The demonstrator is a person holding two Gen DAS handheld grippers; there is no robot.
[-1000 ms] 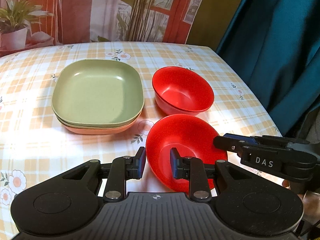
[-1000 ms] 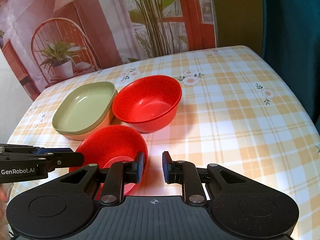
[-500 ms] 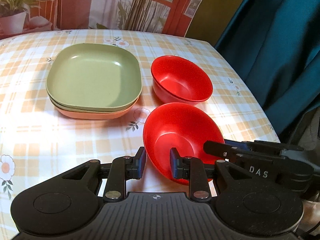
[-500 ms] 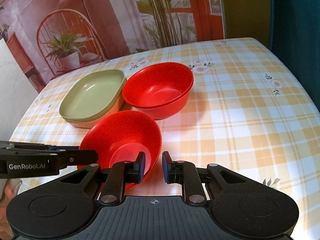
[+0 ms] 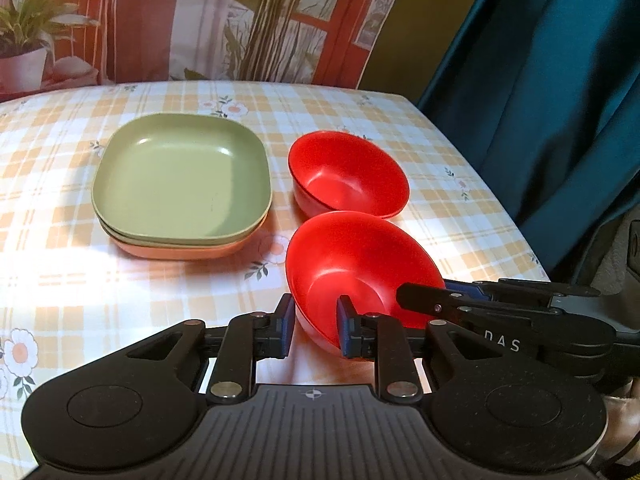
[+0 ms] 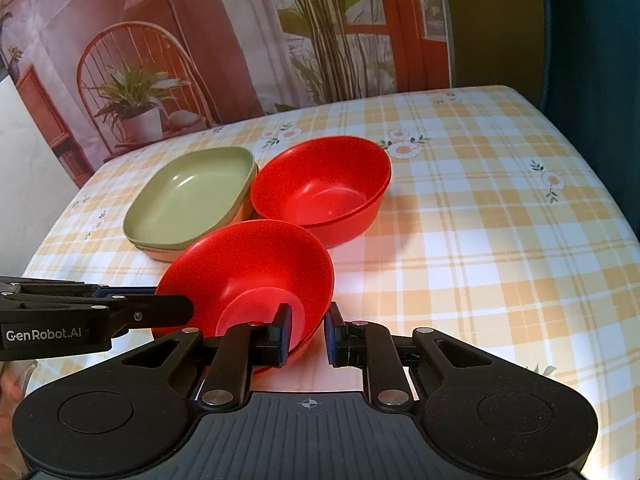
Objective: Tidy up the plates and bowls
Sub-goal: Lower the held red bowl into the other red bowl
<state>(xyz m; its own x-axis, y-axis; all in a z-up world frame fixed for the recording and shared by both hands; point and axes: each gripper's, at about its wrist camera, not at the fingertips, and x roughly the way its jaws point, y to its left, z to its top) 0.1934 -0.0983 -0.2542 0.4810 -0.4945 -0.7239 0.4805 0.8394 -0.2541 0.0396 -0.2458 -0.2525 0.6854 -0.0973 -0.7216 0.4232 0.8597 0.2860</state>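
The left gripper straddles the near edge of the near bowl, one pad outside the wall and one inside. Its jaws are closing, with the red wall between them. The right gripper has the same kind of hold on the opposite side of the rim, its jaws drawn in on the wall. The bowl sits tilted between the two, and from its overlap with the far bowl it seems to be raised off the tabletop, though I cannot tell for certain.

The far bowl stands upright just beyond it. Beside that bowl are the plates, a green one on top of the stack and an orange one at the bottom.

The bowl looks like thin, stiff, smooth plastic, probably light and not fragile. The sloped, glossy wall is likely to slip under the pads, so the rim is the sensible place to hold, with a pad on each face as now. Nesting it probably means levelling it over the far bowl before letting go, since a tilted drop could skid off.
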